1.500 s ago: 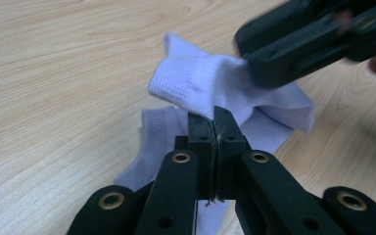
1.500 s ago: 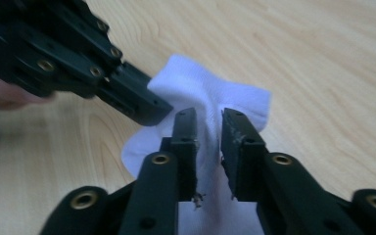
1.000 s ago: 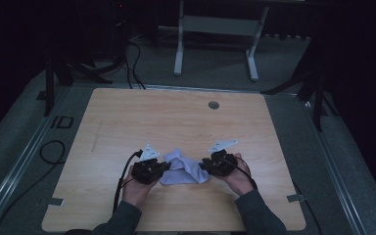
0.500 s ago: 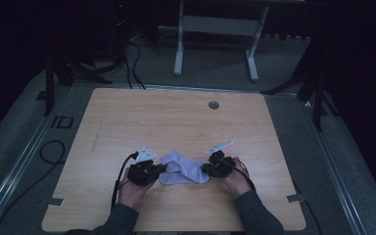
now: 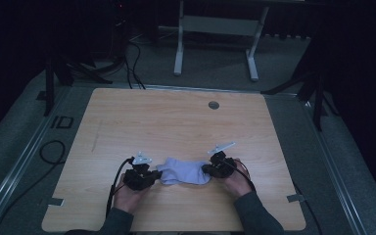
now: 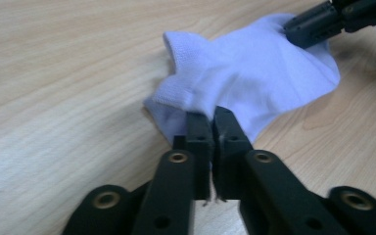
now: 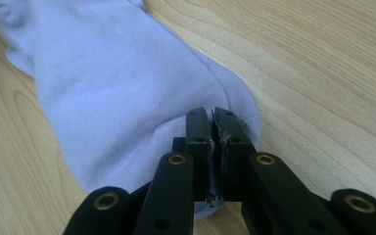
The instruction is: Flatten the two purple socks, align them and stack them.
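A pale lilac sock (image 5: 183, 172) lies stretched flat near the front of the wooden table (image 5: 176, 122), between my two grippers. My left gripper (image 5: 149, 175) is shut on the sock's cuff end (image 6: 196, 105), its jaws pinching a thin fold of fabric. My right gripper (image 5: 209, 170) is shut on the opposite, toe end (image 7: 225, 105). In the left gripper view the right gripper (image 6: 323, 22) shows at the top right, clamped on the sock's far edge. A hand holds each gripper from the table's front edge.
A small round grommet (image 5: 214, 105) sits in the table's far right part. Cables (image 5: 120, 174) trail from the grippers off the front. A metal stand (image 5: 215, 29) is on the floor beyond the table, and a cable loop (image 5: 51, 152) lies left of it.
Both grippers have moved apart and slightly toward the front edge, pulling the bunched sock out longer and flatter between them.
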`<state>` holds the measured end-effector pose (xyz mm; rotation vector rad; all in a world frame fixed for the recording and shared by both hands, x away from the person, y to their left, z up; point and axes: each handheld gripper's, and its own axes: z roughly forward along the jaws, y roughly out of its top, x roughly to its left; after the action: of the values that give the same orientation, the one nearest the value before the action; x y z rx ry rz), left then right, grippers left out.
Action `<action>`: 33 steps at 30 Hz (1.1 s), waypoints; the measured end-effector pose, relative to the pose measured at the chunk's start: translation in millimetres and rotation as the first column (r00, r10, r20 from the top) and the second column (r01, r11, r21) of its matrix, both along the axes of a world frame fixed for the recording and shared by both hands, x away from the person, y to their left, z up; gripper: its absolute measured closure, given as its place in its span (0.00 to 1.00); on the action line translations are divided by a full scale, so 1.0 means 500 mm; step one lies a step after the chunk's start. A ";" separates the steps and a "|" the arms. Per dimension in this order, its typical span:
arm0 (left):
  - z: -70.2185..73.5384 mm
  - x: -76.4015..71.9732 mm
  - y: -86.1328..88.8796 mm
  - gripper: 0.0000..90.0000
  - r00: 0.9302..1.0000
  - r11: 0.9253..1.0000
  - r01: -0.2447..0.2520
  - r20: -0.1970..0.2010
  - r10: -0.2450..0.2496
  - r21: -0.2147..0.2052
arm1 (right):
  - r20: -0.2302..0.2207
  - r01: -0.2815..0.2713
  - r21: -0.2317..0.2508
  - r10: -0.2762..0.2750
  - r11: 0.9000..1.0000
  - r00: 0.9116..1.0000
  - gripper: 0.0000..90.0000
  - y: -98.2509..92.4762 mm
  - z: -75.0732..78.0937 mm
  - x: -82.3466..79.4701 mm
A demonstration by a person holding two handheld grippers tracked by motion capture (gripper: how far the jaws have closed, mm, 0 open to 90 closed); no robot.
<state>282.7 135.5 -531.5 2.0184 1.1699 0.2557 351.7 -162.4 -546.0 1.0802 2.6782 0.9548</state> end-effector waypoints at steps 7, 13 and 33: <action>0.018 -0.008 -0.012 0.80 0.994 1.000 0.027 0.107 -0.028 0.014 | -0.002 0.000 0.005 0.000 1.000 1.000 0.95 -0.001 -0.001 0.001; -0.024 0.009 -0.063 0.81 0.995 0.987 0.080 0.049 -0.088 0.136 | 0.014 -0.002 -0.008 0.002 1.000 1.000 0.96 0.002 0.000 -0.002; -0.043 0.014 -0.060 0.80 0.996 0.989 0.078 0.023 -0.081 0.125 | 0.097 0.052 -0.010 -0.051 0.999 0.994 0.93 -0.017 0.038 0.004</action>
<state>289.6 105.7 -553.0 2.1579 1.0767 0.3229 353.6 -171.1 -527.0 1.0660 2.5632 0.9547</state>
